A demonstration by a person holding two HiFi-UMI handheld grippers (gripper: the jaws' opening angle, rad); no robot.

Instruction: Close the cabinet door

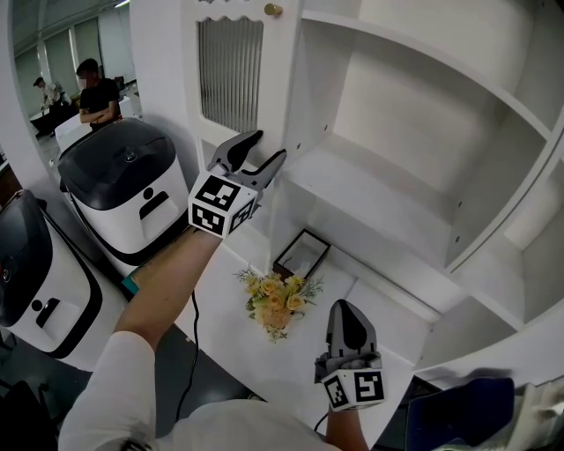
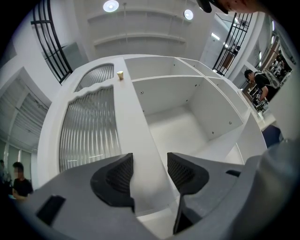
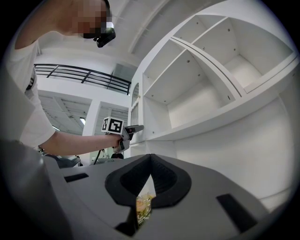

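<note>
Holding the cabinet door (image 1: 231, 70) by its free edge, your left gripper (image 2: 150, 174) has its jaws about halfway apart, with the pads set against the white stile on either side. The door stands upright, long axis vertical, open at the left of the bare shelves (image 1: 414, 123). Its ribbed glass panel (image 2: 89, 124) faces you, and the gold knob (image 1: 273, 10) sits high on the edge nearest the shelves.

Your right gripper (image 3: 150, 164) hangs low and near, jaw tips together, gripping nothing.

From the head view the door's top is cut off at the frame. Its lower end hides behind your left marker cube (image 1: 222, 204), and the hinge side cannot be made out.

Below the shelves, on the white ledge (image 1: 388, 308), a bunch of yellow flowers (image 1: 278, 304) sits near you. A small dark-rimmed frame (image 1: 301, 255) lies just beyond it, close to the foot of the door.

On the left stand two white machines with black lids (image 1: 119, 185), one just beside the door. People (image 1: 95, 88) show small at the far left. A dark blue thing (image 1: 458, 410) at the near right is too blurred to name.
</note>
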